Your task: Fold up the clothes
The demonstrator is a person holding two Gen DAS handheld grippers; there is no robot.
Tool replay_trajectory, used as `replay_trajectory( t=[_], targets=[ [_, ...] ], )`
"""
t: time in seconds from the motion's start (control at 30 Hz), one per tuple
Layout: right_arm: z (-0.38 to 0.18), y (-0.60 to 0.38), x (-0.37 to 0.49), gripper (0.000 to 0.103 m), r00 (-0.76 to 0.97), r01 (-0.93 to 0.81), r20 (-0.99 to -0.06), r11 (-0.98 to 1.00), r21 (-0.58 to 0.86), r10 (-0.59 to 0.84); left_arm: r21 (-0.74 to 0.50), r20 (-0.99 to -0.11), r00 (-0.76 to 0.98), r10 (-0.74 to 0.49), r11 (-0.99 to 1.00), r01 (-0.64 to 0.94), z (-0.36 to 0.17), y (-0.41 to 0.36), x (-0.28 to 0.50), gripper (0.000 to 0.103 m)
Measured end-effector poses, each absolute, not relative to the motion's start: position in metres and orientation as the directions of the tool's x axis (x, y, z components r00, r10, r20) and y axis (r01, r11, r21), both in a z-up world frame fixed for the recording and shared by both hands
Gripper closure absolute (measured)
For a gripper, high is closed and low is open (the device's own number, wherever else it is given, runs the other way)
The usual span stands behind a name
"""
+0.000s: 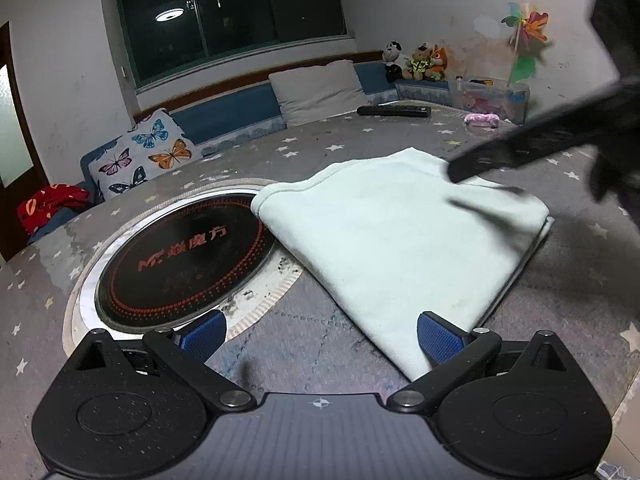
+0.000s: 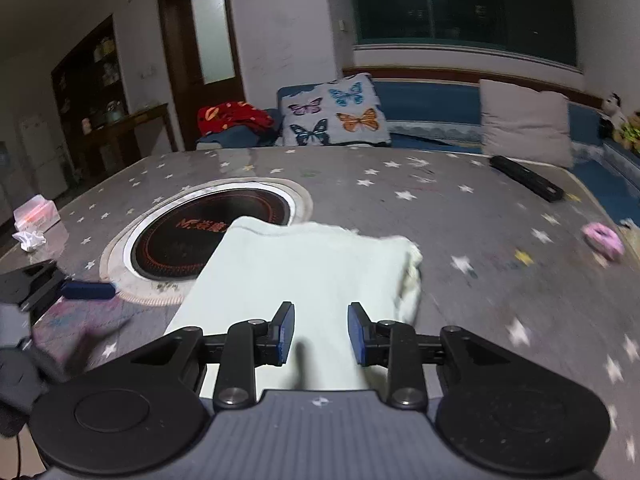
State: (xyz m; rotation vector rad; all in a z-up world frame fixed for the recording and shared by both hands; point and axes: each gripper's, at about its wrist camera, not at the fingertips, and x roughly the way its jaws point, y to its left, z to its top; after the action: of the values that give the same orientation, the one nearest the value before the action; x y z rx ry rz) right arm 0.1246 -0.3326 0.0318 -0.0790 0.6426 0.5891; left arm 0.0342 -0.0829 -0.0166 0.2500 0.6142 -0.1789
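A pale mint cloth (image 1: 392, 240) lies folded in a flat rectangle on the grey star-patterned table (image 1: 580, 280), one edge overlapping the round hob. My left gripper (image 1: 320, 336) is open wide just above the table; the cloth's near corner lies beside its right pad (image 1: 440, 338), not pinched. In the right wrist view the cloth (image 2: 304, 264) spreads ahead of and under my right gripper (image 2: 322, 334), whose blue pads stand apart with only a narrow gap, pressing on nothing. The right gripper (image 1: 480, 166) also shows as a blur over the cloth's far right corner.
A black round hob (image 1: 180, 264) is sunk into the table left of the cloth. A black remote (image 1: 394, 111) and a pink fluffy thing (image 1: 482, 120) lie at the far edge. A tissue box (image 2: 36, 214) sits at the left. A cushioned bench runs behind the table.
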Motion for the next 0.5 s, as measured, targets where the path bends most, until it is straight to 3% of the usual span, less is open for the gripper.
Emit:
replay_trajectory(
  t=[0.27,0.5],
  targets=[
    [0.015,-0.316,0.176,0.074,0.629,-0.507,-0.637,0.857,0.099,0.446,0.166,-0.597,0.796,-0.101,0.955,0.246,-0.018,-0.079,0.035,0.0],
    [0.029,-0.295,0.19,0.074,0.634,-0.535,-0.626,0.842,0.068,0.454,0.133,-0.594,0.796,-0.115,0.962,0.239,-0.015,-0.075,0.04,0.0]
  ],
)
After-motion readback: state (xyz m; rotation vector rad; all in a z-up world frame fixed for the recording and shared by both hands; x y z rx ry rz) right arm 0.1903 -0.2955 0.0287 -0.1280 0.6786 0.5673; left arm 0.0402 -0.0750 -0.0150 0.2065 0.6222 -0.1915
